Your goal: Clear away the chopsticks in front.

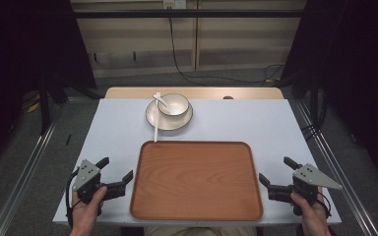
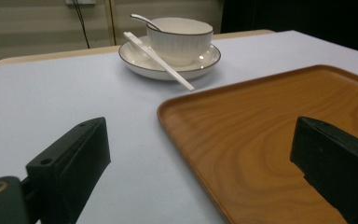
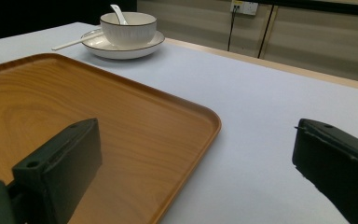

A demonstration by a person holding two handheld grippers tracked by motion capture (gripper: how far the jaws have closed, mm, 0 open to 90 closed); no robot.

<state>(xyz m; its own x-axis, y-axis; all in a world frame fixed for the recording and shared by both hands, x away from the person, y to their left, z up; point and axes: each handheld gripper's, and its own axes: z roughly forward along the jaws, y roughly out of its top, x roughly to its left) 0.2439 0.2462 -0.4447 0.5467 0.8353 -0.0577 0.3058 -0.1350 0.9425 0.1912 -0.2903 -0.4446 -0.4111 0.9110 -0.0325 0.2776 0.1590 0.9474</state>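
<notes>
The left gripper (image 1: 114,173) and right gripper (image 1: 274,173) stand wide open, empty, beside the wooden tray (image 1: 197,179) at lower centre; they should probably approach its side rims evenly.

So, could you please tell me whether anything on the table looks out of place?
Only the white chopsticks: they lean askew on the plate rim beside the bowl, their tips reaching the table near the wooden tray.

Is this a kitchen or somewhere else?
Probably a recording lab, not a kitchen: dark curtains flank the table, cables trail over the floor, and the bowl sits on its plate beyond a wooden tray.
</notes>
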